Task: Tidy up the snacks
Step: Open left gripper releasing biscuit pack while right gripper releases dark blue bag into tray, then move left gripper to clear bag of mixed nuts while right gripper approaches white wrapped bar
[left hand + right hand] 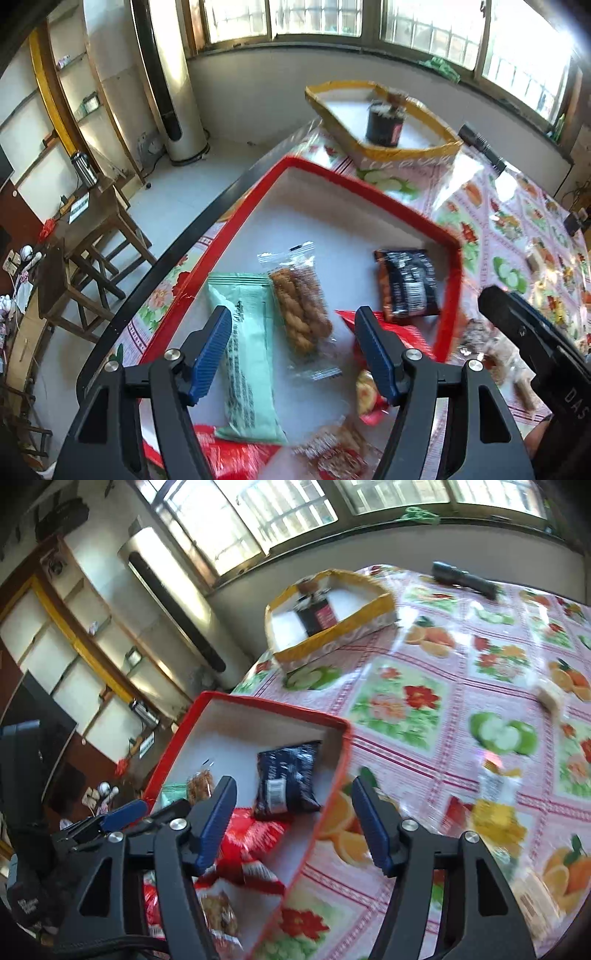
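A red-rimmed white box (369, 188) (258, 701) on the table holds several snacks: a mint-green packet (247, 354), a clear pack of twisted biscuits (301, 306), a dark packet (408, 284) (288, 781), red packets (391, 332) (251, 838). My left gripper (293, 354) is open and empty above the box, over the green packet and biscuits. My right gripper (295, 823) is open and empty above the box's right wall (328, 794). A yellow snack (496, 818) and other loose wrapped snacks lie on the cloth at right.
A yellow-rimmed box (384, 122) (332, 609) with a dark jar (384, 123) (316, 614) stands farther back. A black flashlight (482, 147) (463, 579) lies beyond it. The floral tablecloth (443, 686) covers the table. The table's left edge (177, 251) drops to the floor.
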The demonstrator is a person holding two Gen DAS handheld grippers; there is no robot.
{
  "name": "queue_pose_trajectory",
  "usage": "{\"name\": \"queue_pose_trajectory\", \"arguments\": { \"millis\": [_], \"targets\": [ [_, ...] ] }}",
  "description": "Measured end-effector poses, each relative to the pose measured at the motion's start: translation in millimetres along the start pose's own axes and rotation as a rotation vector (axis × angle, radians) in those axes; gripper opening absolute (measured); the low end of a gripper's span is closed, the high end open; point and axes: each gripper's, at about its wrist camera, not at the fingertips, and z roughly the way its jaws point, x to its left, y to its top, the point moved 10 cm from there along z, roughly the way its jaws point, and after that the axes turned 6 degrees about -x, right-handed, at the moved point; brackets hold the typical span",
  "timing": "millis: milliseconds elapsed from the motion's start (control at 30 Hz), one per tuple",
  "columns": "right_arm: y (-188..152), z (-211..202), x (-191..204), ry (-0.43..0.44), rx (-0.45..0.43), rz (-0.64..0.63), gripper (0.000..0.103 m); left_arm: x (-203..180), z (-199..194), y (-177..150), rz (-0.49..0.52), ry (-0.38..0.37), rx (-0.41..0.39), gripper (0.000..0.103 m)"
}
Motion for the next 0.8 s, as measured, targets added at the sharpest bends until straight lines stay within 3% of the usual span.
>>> {"name": "queue_pose_trajectory", "arguments": {
  "millis": [267,567,800],
  "targets": [
    [-16.6,-64.2,-51.5,-0.07,-0.06,0.08,0.069,-50.0,-35.8,-8.4,0.077,-0.071,-0.073,0.077],
    [-56.4,-137.6,-137.1,-0.231,-0.103,0.175,0.07,-108.1,-42.7,-41.8,0.171,-0.162,-0.024,0.077],
    [-78.3,-159.4,-164.6,-0.254,-0.105,0.218,0.07,-134.0,-50.2,-59.3,0.222,-0.189,-0.005,0.077]
  ]
}}
